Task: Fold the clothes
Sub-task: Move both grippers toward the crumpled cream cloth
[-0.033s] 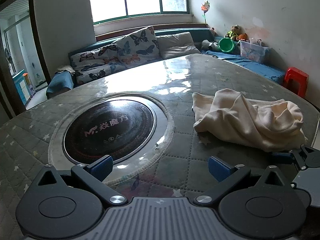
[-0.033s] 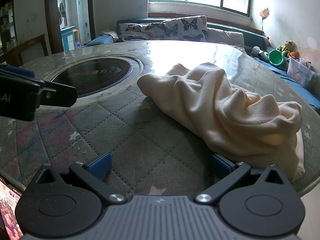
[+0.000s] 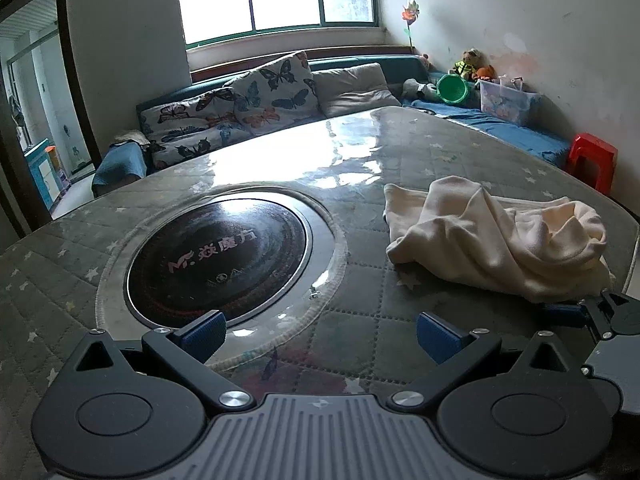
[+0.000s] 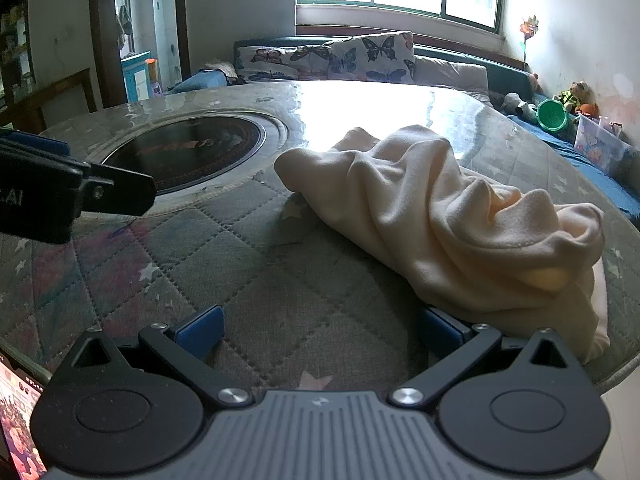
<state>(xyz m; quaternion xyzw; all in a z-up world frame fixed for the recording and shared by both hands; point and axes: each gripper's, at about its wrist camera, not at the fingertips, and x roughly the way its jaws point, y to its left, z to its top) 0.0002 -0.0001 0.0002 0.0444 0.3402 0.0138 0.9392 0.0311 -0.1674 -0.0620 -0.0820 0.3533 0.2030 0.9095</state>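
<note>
Cream garment [image 4: 448, 216] lies crumpled on the quilted table [image 4: 248, 280], near its right edge. Left gripper [image 3: 320, 332] and right gripper [image 4: 320, 332] both spread wide, holding nothing. Risk: pinching a bunched layer instead of a hem drags the whole heap off the edge.

We count one cream garment [image 3: 496, 240], bunched near the right edge of the surface [image 3: 360, 168], and one round black cooktop [image 3: 218, 258] sunk into it. Two tools: the left tool [image 3: 320, 332] and the right tool [image 4: 320, 330], each with two blue pads. Behind, we make out two butterfly cushions [image 3: 276, 84], one plain cushion [image 3: 354, 88], one green basin [image 3: 452, 89], one red stool [image 3: 592, 160], one clear storage box [image 3: 508, 100].
</note>
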